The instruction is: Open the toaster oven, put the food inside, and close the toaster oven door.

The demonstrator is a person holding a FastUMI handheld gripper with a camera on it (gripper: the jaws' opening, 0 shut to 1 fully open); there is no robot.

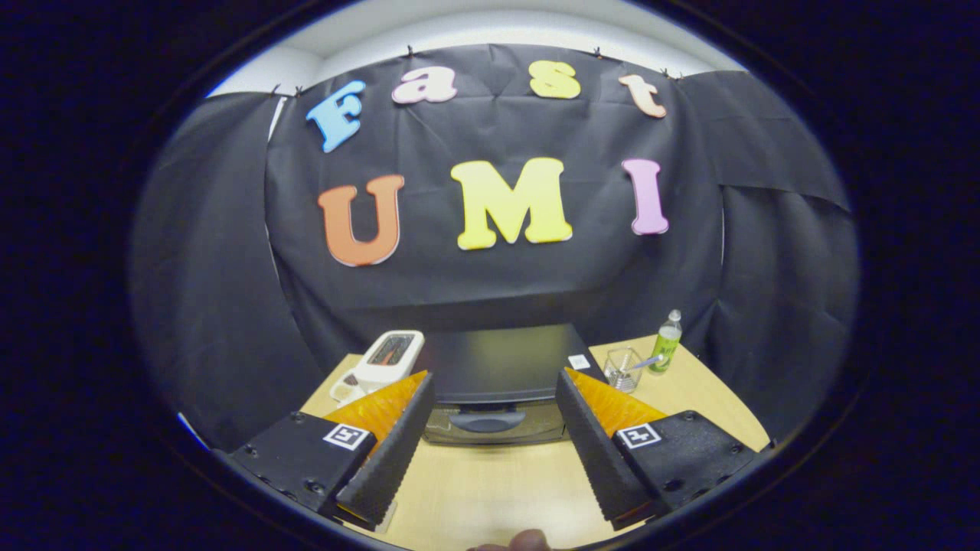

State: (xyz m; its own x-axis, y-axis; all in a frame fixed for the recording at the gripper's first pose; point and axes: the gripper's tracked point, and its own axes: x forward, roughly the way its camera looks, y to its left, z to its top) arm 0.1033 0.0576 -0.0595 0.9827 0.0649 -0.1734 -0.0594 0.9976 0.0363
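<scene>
I hold the gripper high over a pale wooden table, tilted slightly down, its two fingers spread wide apart with nothing between them but bare tabletop. The dark, boxy toaster oven sits on the table just ahead of the fingertips, framed in the gap between them, its door shut and a curved handle across the front. I cannot see any food. Left of the toaster oven, partly behind the left finger, stands a white slot toaster. Right of the toaster oven sits a clear glass cup with a thin utensil leaning out of it; what else it holds I cannot tell. Just beyond the cup stands a small green bottle with a pale cap, upright.
</scene>
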